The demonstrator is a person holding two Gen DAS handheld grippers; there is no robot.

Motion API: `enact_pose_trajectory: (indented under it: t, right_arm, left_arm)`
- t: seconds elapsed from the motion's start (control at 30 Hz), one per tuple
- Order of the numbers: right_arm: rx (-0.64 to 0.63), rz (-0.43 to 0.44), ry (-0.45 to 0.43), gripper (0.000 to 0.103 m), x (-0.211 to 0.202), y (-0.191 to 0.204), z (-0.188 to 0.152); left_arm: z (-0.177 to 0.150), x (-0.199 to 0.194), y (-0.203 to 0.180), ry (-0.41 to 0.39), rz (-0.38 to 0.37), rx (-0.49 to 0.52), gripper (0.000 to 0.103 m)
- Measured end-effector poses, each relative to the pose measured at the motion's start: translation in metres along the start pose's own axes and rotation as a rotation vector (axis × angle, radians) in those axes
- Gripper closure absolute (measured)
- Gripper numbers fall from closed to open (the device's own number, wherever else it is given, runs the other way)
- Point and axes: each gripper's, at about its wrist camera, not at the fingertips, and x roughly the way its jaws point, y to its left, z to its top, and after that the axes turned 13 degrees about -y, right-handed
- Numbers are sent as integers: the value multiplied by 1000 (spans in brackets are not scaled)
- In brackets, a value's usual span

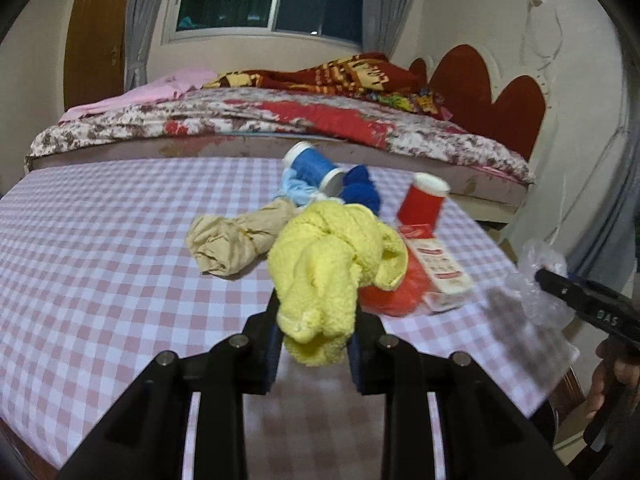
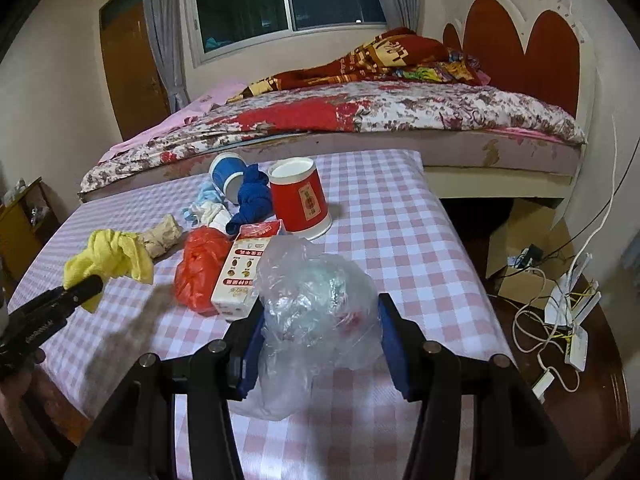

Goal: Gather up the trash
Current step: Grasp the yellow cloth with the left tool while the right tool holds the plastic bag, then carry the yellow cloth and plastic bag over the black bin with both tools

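My left gripper [image 1: 314, 320] is shut on a yellow fluffy cloth [image 1: 328, 264], lifted a little off the pink checked table [image 1: 100, 248]; the same cloth [image 2: 108, 258] hangs from that gripper's tip at the left of the right wrist view. My right gripper [image 2: 320, 320] is shut on a crumpled clear plastic bag [image 2: 316, 300], which also shows at the right edge of the left wrist view as a clear bag [image 1: 540, 280]. On the table lie an orange plastic bag [image 2: 200, 268], a white and red carton [image 2: 244, 268], a red cup [image 2: 300, 204], a blue cup [image 2: 226, 174] and brown crumpled paper [image 1: 232, 242].
A blue cloth [image 2: 252, 200] and pale blue scraps [image 2: 204, 200] lie among the pile. A bed with a floral cover [image 2: 360, 116] stands behind the table. Cardboard boxes [image 2: 528, 240] and white cables [image 2: 560, 320] crowd the floor at the right.
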Motion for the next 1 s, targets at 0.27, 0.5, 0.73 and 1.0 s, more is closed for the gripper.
enact_pose_trajectory:
  t: [0.27, 0.5, 0.73, 1.0]
  right_arm:
    - [-9, -25, -30, 50, -47, -21, -7]
    - [11, -79, -52, 50, -86, -58, -13]
    - [41, -139, -67, 50, -119, -93, -22]
    - [69, -188, -70, 49, -141, -122, -32]
  left_arm:
    - [-7, -26, -49, -20, -91, 46, 74]
    - [-13, -33, -96, -12, -185, 88, 74]
    - [-20, -40, -141, -1, -269, 138, 74]
    - [-31, -44, -188, 20, -347, 177, 74]
